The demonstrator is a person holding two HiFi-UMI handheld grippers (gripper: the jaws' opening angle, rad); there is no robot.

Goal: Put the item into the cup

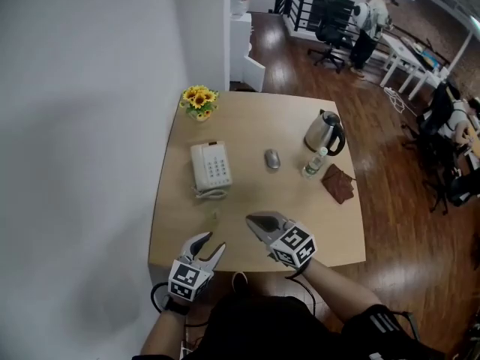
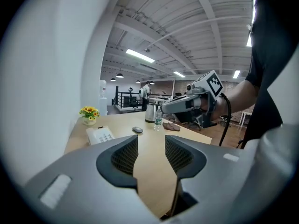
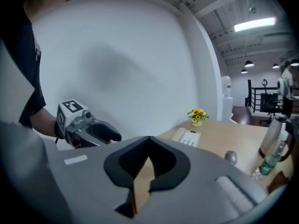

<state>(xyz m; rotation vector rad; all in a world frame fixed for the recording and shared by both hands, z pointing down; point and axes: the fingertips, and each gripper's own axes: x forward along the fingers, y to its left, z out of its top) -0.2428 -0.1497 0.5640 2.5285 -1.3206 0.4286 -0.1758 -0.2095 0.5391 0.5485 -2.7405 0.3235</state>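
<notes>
Both grippers hover over the near edge of a light wooden table (image 1: pixel 247 201). My left gripper (image 1: pixel 212 244) is open, its jaws apart with only bare tabletop showing between them (image 2: pixel 149 148). My right gripper (image 1: pixel 252 220) is shut, its jaw tips meeting with nothing between them (image 3: pixel 148 146). Each gripper shows in the other's view: the right gripper (image 2: pixel 168 109) and the left gripper (image 3: pixel 110 134). On the table lie a grey mouse (image 1: pixel 272 158), a small water bottle (image 1: pixel 315 162), a steel kettle (image 1: pixel 324 132) and a brown folded item (image 1: pixel 339 182). No cup shows in any view.
A white desk phone (image 1: pixel 211 167) sits at the table's left and a small pot of sunflowers (image 1: pixel 199 102) at its far left corner. A white wall (image 1: pixel 82 126) runs along the left. Office chairs, white desks and people stand far back on the wooden floor.
</notes>
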